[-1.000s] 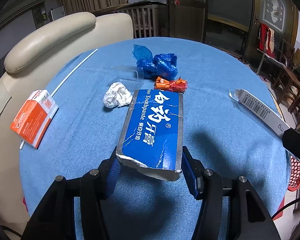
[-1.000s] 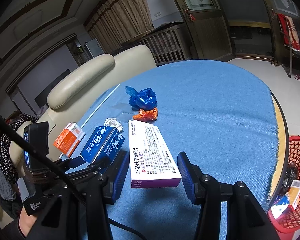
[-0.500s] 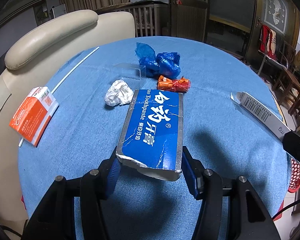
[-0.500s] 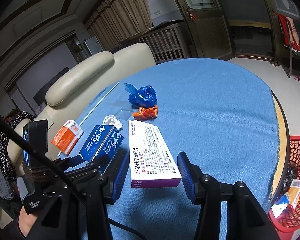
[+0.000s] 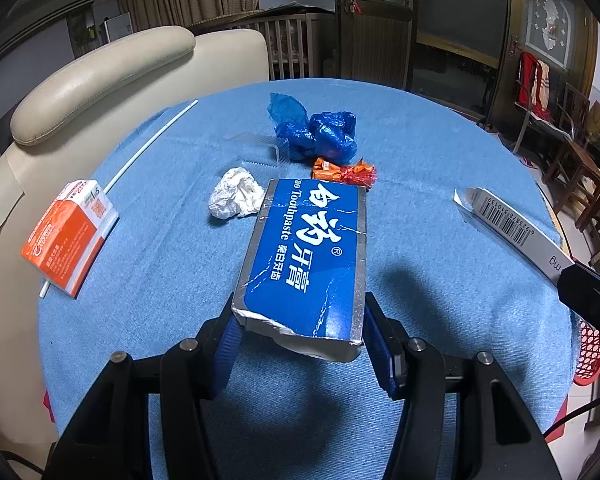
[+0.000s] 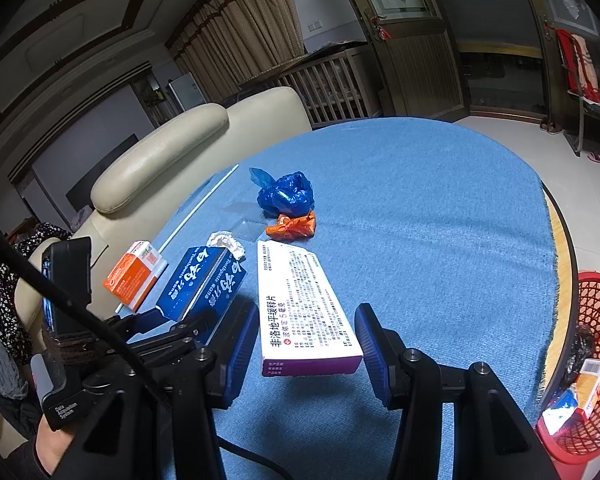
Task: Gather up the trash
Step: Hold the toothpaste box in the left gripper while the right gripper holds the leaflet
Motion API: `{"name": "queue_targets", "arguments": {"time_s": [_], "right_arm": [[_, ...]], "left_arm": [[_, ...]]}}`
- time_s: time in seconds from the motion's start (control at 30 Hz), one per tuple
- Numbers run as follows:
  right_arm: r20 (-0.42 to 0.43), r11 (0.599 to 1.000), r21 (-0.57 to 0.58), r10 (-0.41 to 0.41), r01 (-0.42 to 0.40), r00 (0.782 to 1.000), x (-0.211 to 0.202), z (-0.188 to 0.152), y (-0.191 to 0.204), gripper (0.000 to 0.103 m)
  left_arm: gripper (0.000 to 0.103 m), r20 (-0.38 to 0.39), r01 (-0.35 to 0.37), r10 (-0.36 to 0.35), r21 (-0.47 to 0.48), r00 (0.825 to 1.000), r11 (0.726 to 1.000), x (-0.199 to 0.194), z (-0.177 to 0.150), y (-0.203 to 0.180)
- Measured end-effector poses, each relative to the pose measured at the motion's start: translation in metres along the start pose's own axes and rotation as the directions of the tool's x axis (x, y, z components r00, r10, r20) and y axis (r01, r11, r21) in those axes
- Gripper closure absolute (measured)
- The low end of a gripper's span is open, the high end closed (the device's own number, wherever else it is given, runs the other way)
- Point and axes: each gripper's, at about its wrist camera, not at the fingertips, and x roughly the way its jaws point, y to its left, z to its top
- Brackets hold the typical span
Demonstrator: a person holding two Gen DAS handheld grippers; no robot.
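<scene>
The left gripper (image 5: 300, 332) has its fingers clamped on the near end of a creased blue toothpaste box (image 5: 306, 256), a flat cardboard carton with silver edges, held above the counter (image 5: 420, 168). The right gripper (image 6: 306, 340) has its fingers clamped on a white medicine box (image 6: 300, 304), a long printed carton with a purple end, just right of the toothpaste box. The counter is round and covered in blue woven cloth. Beyond the toothpaste box lie a crumpled white tissue (image 5: 236, 198), a twisted orange wrapper (image 5: 342, 170), a clear ribbed plastic piece (image 5: 262, 150) and a bunched blue plastic bag (image 5: 320, 134). Left of the toothpaste box lie an orange box (image 5: 66, 236) and a thin white rod (image 5: 148, 148). A red mesh basket (image 6: 592, 368) stands on the floor well right of it, holding cartons.
</scene>
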Motion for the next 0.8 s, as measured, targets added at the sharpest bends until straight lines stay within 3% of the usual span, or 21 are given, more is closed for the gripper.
{"name": "queue_targets", "arguments": {"time_s": [0.8], "right_arm": [[0.018, 1.000, 0.001, 0.005, -0.005, 1.000, -0.0066, 0.0026, -0.0015, 0.050]], "left_arm": [[0.044, 0.010, 0.002, -0.002, 0.021, 1.000, 1.000, -0.0026, 0.0014, -0.0019]]}}
